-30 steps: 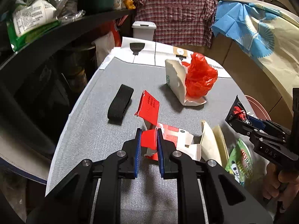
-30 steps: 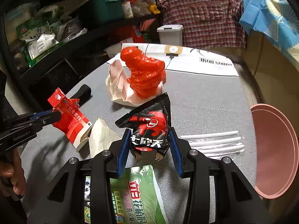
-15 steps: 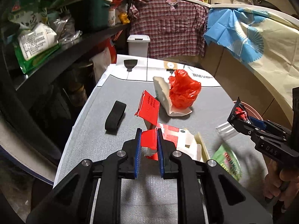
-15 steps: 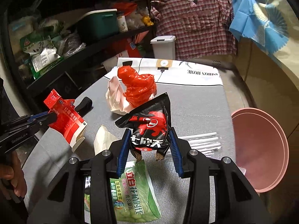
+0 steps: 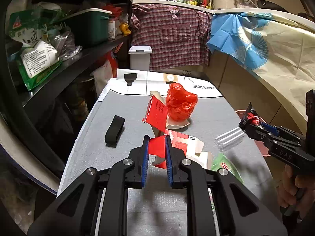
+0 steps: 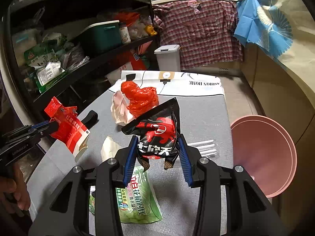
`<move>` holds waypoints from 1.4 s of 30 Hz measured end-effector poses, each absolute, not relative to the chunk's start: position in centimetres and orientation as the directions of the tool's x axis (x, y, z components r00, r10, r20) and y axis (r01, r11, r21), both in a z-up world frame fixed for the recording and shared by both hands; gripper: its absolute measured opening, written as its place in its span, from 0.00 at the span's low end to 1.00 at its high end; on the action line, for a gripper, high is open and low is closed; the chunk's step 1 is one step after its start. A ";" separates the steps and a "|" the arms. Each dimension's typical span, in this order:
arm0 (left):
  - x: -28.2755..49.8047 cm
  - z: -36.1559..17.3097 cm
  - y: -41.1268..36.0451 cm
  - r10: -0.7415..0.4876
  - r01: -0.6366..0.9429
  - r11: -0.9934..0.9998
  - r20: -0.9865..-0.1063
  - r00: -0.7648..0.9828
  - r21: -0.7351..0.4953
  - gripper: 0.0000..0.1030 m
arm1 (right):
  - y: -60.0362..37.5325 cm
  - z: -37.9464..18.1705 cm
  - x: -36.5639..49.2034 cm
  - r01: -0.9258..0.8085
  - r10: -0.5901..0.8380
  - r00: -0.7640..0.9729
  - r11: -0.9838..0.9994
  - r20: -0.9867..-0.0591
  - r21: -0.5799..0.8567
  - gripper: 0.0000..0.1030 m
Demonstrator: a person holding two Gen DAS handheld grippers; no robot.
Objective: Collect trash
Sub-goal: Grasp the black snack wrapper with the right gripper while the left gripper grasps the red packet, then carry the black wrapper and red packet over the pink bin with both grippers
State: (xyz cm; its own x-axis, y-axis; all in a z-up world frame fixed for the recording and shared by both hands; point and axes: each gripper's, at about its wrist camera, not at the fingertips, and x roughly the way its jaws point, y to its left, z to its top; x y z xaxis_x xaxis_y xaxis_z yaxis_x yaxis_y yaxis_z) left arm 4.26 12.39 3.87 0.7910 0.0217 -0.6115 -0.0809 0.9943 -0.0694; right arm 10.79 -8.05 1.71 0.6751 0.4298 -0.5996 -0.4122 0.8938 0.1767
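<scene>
Both grippers hold trash above the grey table [image 5: 122, 106]. Clamped between blue pads, the left gripper [image 5: 157, 147] grips a torn red-and-white carton [image 5: 157, 116] by its red flap; in the right wrist view the same carton [image 6: 68, 126] hangs off the table, its long axis slanting down toward the open white end. Its lower part is hidden behind the fingers in the left view. The right gripper [image 6: 157, 147] pinches a black-and-red snack wrapper [image 6: 157, 129] — long axis roughly upright, torn black corner pointing up, crumpled lower end dangling between the jaws.

Below the wrapper lies a green pouch [image 6: 135, 198], partly covered by the right gripper's body. Behind it sit clear plastic tubes [image 6: 204, 147], a cream paper scrap [image 6: 108, 149], and a red plastic bag [image 6: 140, 98] nested in crumpled pale paper [image 6: 117, 110]. A black strap [image 5: 115, 128] lies near the left edge. A pink basin [image 6: 261, 153] stands just off the table's right side — its far rim cut off by the table edge in the left view.
</scene>
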 end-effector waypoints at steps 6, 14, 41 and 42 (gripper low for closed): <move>3.8 4.0 11.3 0.000 -0.071 0.993 -0.606 0.795 -0.093 0.15 | -9.6 2.4 10.6 -0.386 0.413 0.701 0.905 -0.582 0.178 0.40; 3.8 3.7 8.8 -0.038 -0.035 0.994 -0.606 0.795 -0.108 0.15 | -11.9 3.0 11.1 -0.337 0.388 0.724 0.920 -0.570 0.198 0.40; 5.3 4.4 3.4 -0.122 0.062 0.991 -0.593 0.796 -0.121 0.15 | -19.5 5.5 11.7 -0.194 0.270 0.812 0.961 -0.518 0.196 0.40; 5.4 4.4 3.1 -0.126 0.067 0.990 -0.594 0.794 -0.121 0.15 | -19.9 5.6 11.7 -0.189 0.264 0.815 0.963 -0.516 0.194 0.40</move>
State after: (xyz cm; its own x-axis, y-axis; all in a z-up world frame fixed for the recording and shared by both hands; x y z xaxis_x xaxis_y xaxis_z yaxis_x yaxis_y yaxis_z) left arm 5.43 3.09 4.41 0.7944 -0.1263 -0.5941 0.0670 0.9904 -0.1208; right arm 11.71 -19.86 5.59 0.8146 0.2640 -0.5164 -0.1888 0.9626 0.1942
